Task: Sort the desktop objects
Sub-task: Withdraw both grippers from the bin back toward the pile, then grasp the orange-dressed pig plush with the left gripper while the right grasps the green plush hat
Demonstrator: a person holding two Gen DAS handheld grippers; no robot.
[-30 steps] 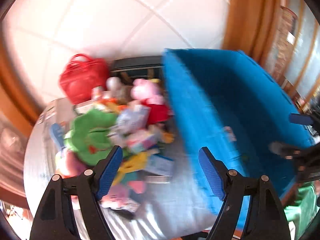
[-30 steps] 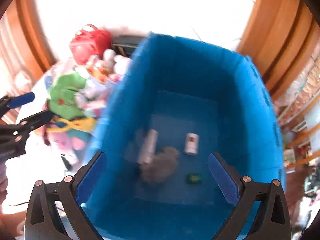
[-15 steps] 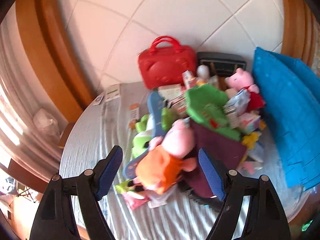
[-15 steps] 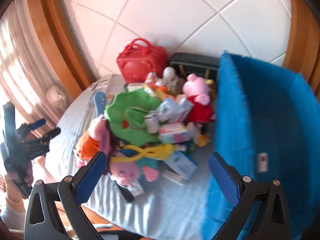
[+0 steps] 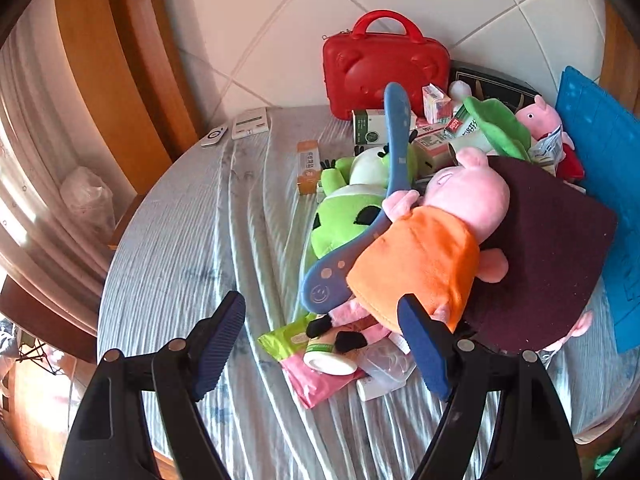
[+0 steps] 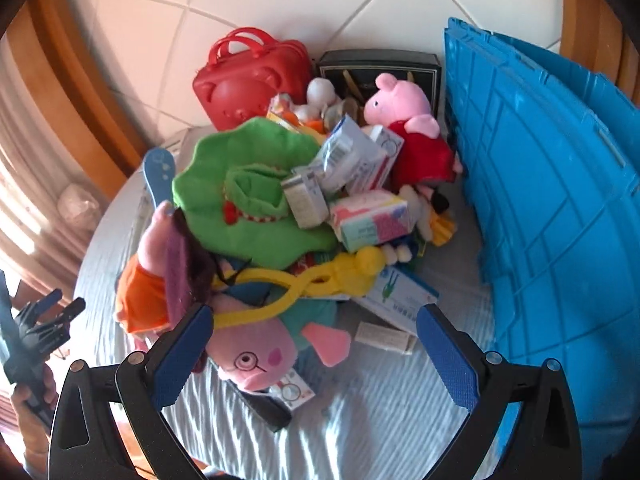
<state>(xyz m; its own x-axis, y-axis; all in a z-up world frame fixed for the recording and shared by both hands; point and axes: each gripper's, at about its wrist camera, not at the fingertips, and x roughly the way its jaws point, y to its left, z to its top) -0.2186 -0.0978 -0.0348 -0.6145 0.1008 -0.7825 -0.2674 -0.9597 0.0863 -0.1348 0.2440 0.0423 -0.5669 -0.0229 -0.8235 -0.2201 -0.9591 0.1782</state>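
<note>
- left tool (image 5: 322,344) jaws spread, nothing between them; hangs tilted down over the near-left edge of the toy heap, above a bare stretch of striped cloth on the round worktop (image 5: 192,248)
- far left of worktop: two small remotes (image 5: 240,128) by the wall, well apart from the heap, likely not part of the sort
- heap runs centre to right: green plush (image 5: 344,208) low at left, blue plastic hanger (image 5: 394,184) lying over it, pig plush in orange dress (image 5: 432,248) on top, leaning on a dark maroon cushion (image 5: 548,256)
- under the pig's feet: green-pink packet (image 5: 304,364) and a small white jar (image 5: 330,358), just beside the left tool's right finger; looks like the easiest first pick
- red toy case (image 5: 380,68) stands upright at the back against the tiled wall
- right tool (image 6: 312,348) also spread and empty, straddling a pig plush with glasses (image 6: 260,356) without pressing it
- yellow plastic tongs (image 6: 288,292) lie across that plush; green fabric hat (image 6: 248,192) and small cartons (image 6: 360,168) piled behind
- pig plush in red dress (image 6: 412,128) sits at the back right, touching the bin wall
- blue plastic bin (image 6: 560,200) at far right of the worktop, just beside the heap; judged destination, so items only need a short carry
- sort barely begun on this side: heap still full
</note>
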